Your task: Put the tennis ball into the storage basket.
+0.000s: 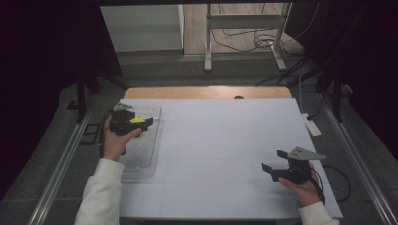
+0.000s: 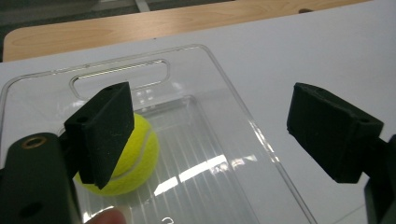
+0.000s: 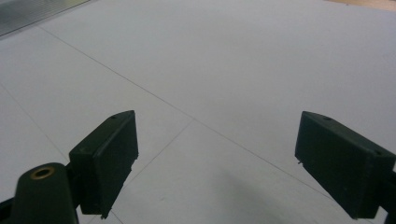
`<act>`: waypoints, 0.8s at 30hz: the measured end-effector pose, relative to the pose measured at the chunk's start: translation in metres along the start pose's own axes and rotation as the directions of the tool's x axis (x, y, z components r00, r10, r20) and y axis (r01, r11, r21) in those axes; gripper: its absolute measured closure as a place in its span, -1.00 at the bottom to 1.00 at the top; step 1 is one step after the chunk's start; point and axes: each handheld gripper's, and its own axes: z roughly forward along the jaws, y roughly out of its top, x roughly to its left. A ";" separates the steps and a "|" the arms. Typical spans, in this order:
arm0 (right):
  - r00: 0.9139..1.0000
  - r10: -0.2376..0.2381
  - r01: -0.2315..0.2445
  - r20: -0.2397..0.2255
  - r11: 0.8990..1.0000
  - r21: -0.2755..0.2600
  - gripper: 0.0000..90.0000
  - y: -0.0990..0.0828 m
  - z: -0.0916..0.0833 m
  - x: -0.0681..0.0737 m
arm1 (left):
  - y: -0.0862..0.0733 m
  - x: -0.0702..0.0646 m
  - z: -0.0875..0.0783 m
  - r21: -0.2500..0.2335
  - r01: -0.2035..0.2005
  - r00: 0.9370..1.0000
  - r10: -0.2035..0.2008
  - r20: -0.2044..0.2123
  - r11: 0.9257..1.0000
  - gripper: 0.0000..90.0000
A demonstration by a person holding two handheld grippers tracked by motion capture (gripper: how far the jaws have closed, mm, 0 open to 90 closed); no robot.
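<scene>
The jaws of the left gripper [image 2: 210, 135] stand wide apart and grasp nothing; it hangs over a clear plastic tray [image 2: 261, 140] where a yellow tennis ball [image 2: 135, 158] lies, beside one jaw. The right gripper [image 3: 215, 163] is also spread, empty, above the bare white table [image 3: 233, 56], well apart from the tray.

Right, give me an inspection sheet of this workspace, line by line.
Surface: white table top, wooden strip at the far edge.
Job's things: yellow tennis ball lying in a clear tray.
Clutter: nothing seen.
Grippers: left tongs open above the tray, ball beside one jaw; right tongs open over bare table.
Cables: a lead trails from the right tongs; loose cables on the floor beyond.
Surroundings: metal stand, dark curtains.
</scene>
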 end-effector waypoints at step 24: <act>1.000 -0.014 0.014 0.015 1.000 0.010 -0.69 0.001 0.001 0.003 | -0.032 -0.019 -0.035 -0.034 -0.035 0.995 0.038 0.096 0.999 -0.65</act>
